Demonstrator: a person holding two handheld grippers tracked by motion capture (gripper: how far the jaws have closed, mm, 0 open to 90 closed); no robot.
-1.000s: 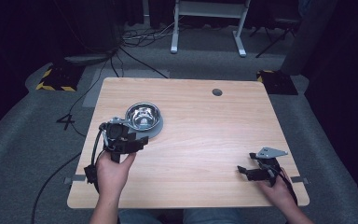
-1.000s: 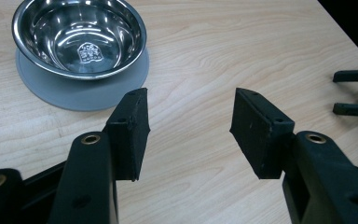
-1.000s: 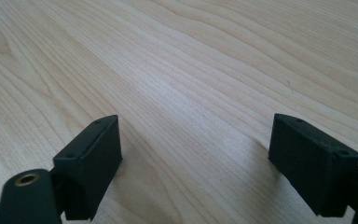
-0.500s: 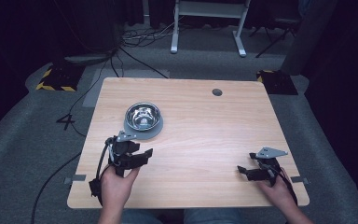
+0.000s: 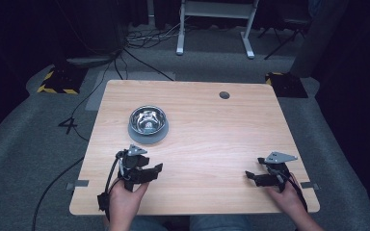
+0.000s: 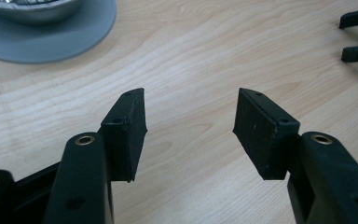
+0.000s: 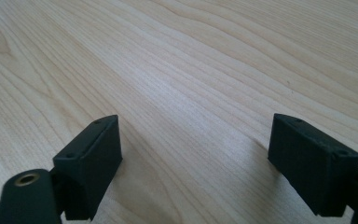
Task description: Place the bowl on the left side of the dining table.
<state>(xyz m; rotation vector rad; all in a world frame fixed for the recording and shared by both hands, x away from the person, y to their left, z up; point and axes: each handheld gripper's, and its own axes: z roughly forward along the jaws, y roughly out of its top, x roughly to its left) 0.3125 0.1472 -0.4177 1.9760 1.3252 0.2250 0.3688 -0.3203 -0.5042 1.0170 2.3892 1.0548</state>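
In the left gripper view the two black fingers (image 6: 126, 126) stand apart with only bare wood between them, gripping nothing; they have just been opening a little further. Past them, at about 11 o'clock in that view, lies the edge of the grey mat (image 6: 51, 39) with the steel bowl (image 6: 32, 9) on it, and at 2 o'clock the tips of the other gripper show far off.

In the right gripper view the fingers (image 7: 91, 158) are spread wide over plain wood grain, with nothing held.

Seen from the high view, the left gripper (image 5: 150, 172) sits low over the worktop (image 5: 212, 130) at about 7 o'clock of its surface, held by the left hand (image 5: 125, 197), its fingers pointing toward 3 o'clock. The right gripper (image 5: 251, 177) is at about 5 o'clock near the front edge, in the right hand (image 5: 286, 195), fingers pointing toward 9 o'clock. The two grippers are well apart and face each other across the front of the worktop.

The bowl stands upright on its round mat at about 10 o'clock of the worktop, beyond the left gripper at its 12 o'clock, near it but not touching. A small round hole (image 5: 224, 95) marks the worktop near the far edge at 1 o'clock.
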